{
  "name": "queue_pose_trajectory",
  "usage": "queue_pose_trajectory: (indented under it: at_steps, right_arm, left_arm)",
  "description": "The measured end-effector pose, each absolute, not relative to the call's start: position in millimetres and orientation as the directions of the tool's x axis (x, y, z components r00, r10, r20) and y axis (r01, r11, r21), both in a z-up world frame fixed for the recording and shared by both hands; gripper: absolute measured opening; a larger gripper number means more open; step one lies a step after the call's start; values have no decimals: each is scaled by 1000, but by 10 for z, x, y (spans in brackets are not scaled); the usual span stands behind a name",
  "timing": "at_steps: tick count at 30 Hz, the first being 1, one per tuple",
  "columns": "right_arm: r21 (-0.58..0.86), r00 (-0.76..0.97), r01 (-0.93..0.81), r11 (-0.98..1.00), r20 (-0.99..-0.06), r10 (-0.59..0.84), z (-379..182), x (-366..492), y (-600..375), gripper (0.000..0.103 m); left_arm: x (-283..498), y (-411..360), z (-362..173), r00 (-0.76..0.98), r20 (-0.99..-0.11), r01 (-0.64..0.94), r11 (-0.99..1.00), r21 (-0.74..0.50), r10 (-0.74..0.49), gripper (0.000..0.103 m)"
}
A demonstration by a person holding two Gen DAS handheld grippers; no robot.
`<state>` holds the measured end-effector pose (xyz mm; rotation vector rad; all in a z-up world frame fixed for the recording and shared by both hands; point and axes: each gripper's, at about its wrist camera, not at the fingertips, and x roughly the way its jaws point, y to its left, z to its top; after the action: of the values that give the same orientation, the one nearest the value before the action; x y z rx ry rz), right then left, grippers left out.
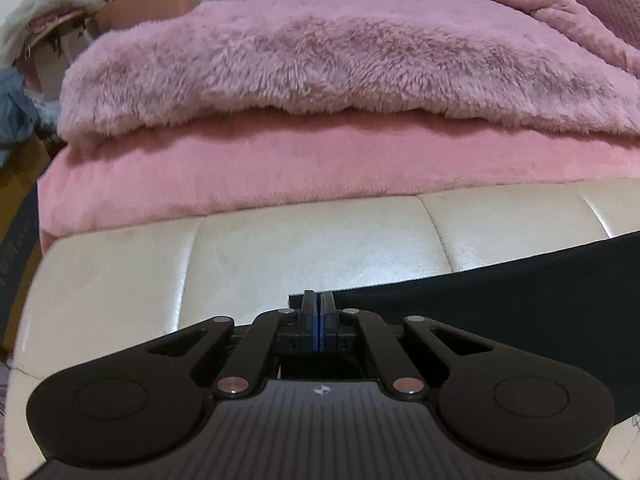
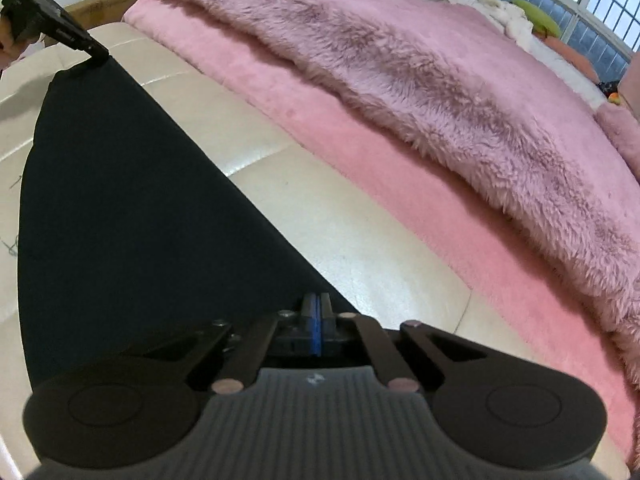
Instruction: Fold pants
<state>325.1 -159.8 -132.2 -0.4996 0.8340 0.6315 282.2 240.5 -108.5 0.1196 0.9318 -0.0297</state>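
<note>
Pants (image 2: 120, 200) are being held taut over the cream bench (image 1: 304, 240), one corner being pinched in the closed left gripper (image 1: 318, 312), another in the closed right gripper (image 2: 316, 312), probably for folding flat.

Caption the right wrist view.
Both grippers pinch black pants stretched over a cream bench.

You've bare cream bench (image 1: 304, 240) ahead beside the black pants (image 2: 120, 200); the heaped pink blanket (image 1: 340, 64) walls off the far side.
</note>
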Motion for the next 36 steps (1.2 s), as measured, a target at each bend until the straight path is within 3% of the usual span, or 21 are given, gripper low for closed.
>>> queue_pose_trajectory:
  at_steps: [6, 11, 14, 21, 27, 32, 36]
  right_arm:
    - [-203, 609, -613, 764, -738, 292, -1138, 3172, -1690, 0]
    - [-192, 601, -565, 802, -761, 242, -1228, 3293, -1737, 0]
    - [-160, 597, -540, 826, -764, 243, -1244, 3257, -1731, 0]
    - [-123, 606, -510, 851, -753, 254, -1095, 2854, -1678, 0]
    - [-62, 617, -413, 909, -753, 229, -1057, 2410, -1844, 0]
    - [-52, 610, -345, 937, -772, 181, -1088, 2128, -2057, 3]
    - [-52, 621, -306, 951, -768, 158, -1027, 1906, -2273, 3]
  left_arm:
    - [2858, 2418, -996, 619, -784, 66, 992, 109, 45, 0]
    - [2967, 2400, -1193, 596, -799, 15, 993, 114, 83, 0]
    - [2977, 2434, -1217, 598, -793, -48, 992, 116, 122, 18]
    - [2560, 2834, -914, 594, -804, -262, 950, -168, 22, 27]
    - [1953, 3117, -1100, 627, -767, -482, 706, -519, -135, 31]
    - [1762, 3100, -1386, 670, -718, -530, 557, -640, -187, 35]
    - [1813, 2983, -1456, 717, -680, -522, 528, -669, -153, 36]
